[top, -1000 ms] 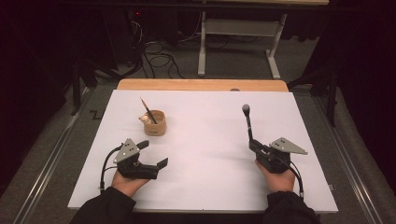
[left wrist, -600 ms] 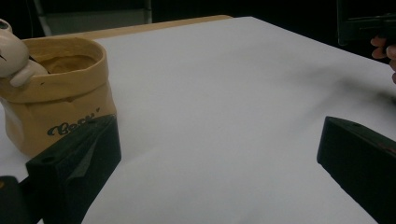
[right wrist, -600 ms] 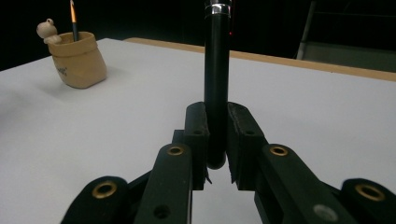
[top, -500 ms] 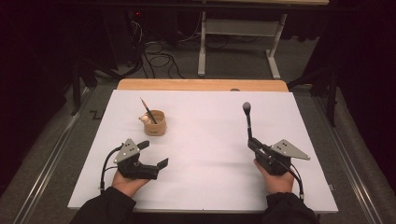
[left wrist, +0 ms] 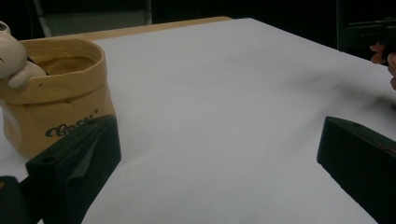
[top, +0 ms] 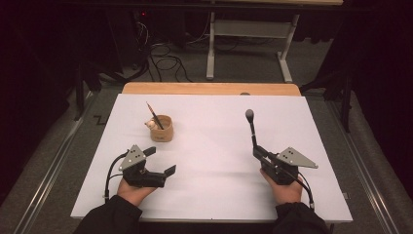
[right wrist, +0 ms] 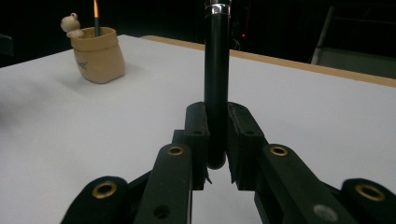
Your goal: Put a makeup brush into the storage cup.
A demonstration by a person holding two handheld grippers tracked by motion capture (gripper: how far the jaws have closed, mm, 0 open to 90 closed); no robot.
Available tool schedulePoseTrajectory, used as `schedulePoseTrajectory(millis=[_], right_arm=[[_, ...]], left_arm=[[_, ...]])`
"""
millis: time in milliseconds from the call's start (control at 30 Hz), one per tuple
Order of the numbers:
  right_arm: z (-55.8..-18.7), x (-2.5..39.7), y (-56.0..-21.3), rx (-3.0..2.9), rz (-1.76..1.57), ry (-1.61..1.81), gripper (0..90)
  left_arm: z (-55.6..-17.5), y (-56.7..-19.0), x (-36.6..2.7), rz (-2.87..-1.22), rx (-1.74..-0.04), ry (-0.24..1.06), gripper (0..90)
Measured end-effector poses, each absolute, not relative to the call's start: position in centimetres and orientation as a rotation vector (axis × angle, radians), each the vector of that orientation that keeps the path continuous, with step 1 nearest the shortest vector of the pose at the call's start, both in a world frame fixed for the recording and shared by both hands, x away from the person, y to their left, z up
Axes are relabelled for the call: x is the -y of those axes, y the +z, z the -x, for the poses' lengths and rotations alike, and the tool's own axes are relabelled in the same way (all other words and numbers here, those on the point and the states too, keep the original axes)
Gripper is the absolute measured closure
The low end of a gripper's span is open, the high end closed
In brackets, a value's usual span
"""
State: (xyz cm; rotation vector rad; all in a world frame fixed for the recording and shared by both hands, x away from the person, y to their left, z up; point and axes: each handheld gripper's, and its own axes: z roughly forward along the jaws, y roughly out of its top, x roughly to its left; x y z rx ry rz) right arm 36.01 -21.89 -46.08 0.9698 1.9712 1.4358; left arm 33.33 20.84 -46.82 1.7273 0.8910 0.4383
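- Grippers first: my right gripper [top: 255, 150] is clamped on the lower end of a black makeup brush [top: 251, 127], at the right side of the white table [top: 214, 122].
- In the right gripper view the brush handle [right wrist: 216, 79] stands nearly upright between my two jaws, its rounded butt end sitting just below the pads [right wrist: 196, 135], which press on it from both sides.
- From the high view the brush points away from me toward the far edge of the table, its rounded grey head [top: 249, 115] at the far tip.
- My left gripper [top: 159, 161] rests low over the table at the left, jaws wide apart with bare white table between them.
- In the left gripper view one jaw sits close in front of the tan pot, the other stands well apart to the right.
- Tan sack-shaped pot [top: 161, 128] stands upright on the table beyond my left gripper, near it but not touching.
- A small pale bear figure [left wrist: 13, 58] hangs on the pot's rim, and a thin brush [top: 154, 115] leans out of the pot, tilted up and to the left.
- My right hand [top: 286, 187] and left hand [top: 132, 187] hold the grippers from the near edge.
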Motion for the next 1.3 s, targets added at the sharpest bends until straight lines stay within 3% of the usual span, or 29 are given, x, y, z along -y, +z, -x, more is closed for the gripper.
schedulePoseTrajectory(millis=[1300], right_arm=[[-34.9, 14.5, -45.6, -2.069, -0.782, 1.551, 81.0]], left_arm=[[-33.4, -46.6, -20.4, -1.725, -0.880, 0.425, 0.3]])
